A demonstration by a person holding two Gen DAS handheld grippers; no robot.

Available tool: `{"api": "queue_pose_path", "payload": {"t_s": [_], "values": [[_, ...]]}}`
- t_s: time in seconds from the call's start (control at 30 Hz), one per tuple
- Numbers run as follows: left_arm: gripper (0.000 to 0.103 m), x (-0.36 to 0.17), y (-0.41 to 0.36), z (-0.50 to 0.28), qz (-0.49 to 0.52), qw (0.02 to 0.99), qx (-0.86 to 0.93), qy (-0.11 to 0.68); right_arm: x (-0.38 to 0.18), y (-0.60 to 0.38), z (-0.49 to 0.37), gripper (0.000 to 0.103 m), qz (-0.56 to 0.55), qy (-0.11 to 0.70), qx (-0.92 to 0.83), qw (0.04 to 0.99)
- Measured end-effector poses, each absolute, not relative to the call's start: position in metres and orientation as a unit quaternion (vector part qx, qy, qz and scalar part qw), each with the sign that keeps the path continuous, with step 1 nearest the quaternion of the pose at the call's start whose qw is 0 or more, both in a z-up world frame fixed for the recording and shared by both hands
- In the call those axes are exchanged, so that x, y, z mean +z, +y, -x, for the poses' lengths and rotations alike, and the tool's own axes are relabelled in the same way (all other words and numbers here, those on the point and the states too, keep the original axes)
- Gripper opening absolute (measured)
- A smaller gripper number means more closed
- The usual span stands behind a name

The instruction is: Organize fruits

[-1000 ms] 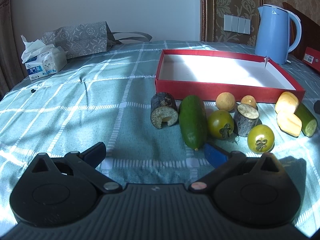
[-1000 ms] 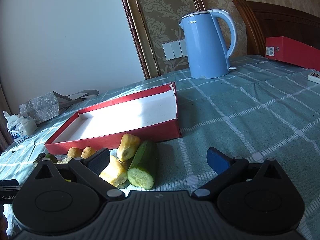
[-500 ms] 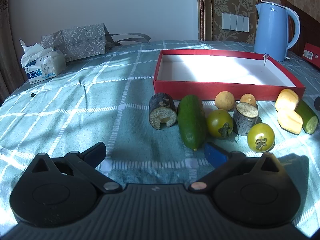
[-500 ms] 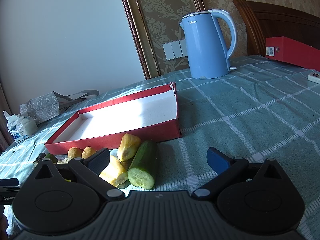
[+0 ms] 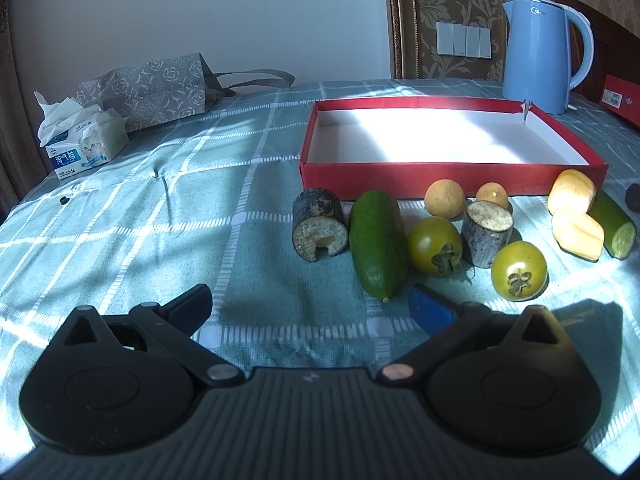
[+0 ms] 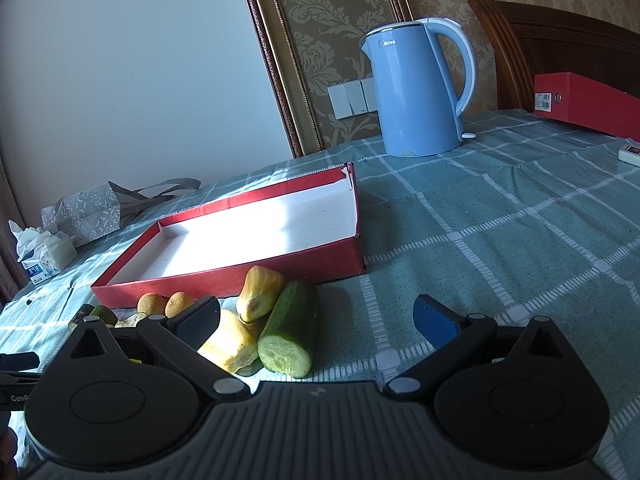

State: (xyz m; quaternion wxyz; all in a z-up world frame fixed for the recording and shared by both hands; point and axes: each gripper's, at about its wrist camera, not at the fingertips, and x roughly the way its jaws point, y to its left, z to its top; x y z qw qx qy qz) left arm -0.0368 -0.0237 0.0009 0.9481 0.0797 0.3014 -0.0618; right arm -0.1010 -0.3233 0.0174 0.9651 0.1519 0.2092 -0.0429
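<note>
A shallow red box [image 5: 440, 170] with a white inside lies on the checked cloth, nothing in it. In front of it sit a whole cucumber [image 5: 378, 242], two dark cut stubs [image 5: 319, 224] [image 5: 486, 232], two green tomatoes [image 5: 434, 245] [image 5: 519, 271], two small tan round fruits [image 5: 445, 199] [image 5: 492, 195], two yellow pieces [image 5: 572, 196] [image 5: 577, 235] and a cut cucumber half [image 5: 614, 230]. My left gripper [image 5: 310, 304] is open, just short of the cucumber's tip. My right gripper [image 6: 316, 318] is open near the cut cucumber half [image 6: 290, 332] and yellow pieces [image 6: 258, 294] [image 6: 230, 342].
A blue kettle [image 5: 540, 54] stands behind the box at the right. A tissue pack [image 5: 82, 144] and a grey paper bag [image 5: 148, 90] lie at the far left. A second red box [image 6: 584, 104] and a white remote [image 6: 630, 152] are at the right edge.
The left gripper's view has tilted slightly, so the box and fruits sit a little lower and nearer the middle. The right gripper has not visibly moved. Both stay open.
</note>
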Motion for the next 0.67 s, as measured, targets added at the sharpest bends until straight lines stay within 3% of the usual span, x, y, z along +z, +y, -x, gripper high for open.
{"api": "queue_pose_path", "payload": {"t_s": [0.67], "values": [[0.103, 0.003, -0.022, 0.038, -0.024, 0.948, -0.066, 0.312, 0.018, -0.318, 0.103, 0.103, -0.135, 0.207, -0.019, 0.969]]}}
